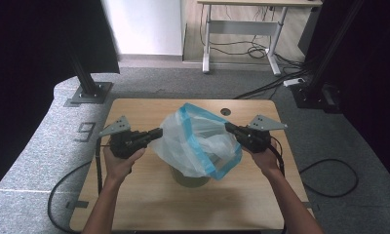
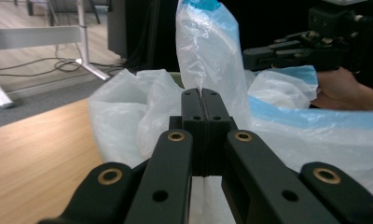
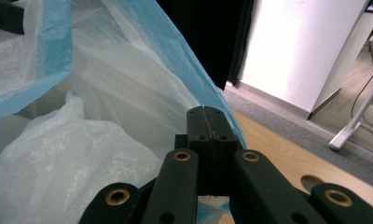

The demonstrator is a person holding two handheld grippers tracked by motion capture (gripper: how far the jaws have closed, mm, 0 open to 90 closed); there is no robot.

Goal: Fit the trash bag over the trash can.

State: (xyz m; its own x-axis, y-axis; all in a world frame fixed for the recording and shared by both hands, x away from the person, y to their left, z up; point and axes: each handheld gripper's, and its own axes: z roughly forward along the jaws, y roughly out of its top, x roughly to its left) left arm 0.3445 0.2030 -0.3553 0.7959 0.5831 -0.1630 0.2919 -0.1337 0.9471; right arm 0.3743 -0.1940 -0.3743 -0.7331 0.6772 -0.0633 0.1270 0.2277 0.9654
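Both grippers pinch the plastic bag — left gripper and right gripper on opposite sides — bin beneath mostly hidden.

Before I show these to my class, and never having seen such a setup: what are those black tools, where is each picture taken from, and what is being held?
No robot here: a person holds a tool in each hand. The left hand-held gripper and the right hand-held gripper each have two black jaws that pinch things.

One picture comes from a fixed camera looking down over the wooden table. The other two come from small cameras riding on each tool, looking along its own jaws.

On the table stands a small container, mostly covered by a clear plastic bag with a blue rim. Both tools are shut on the bag, one at each side, holding its mouth spread open above the container.
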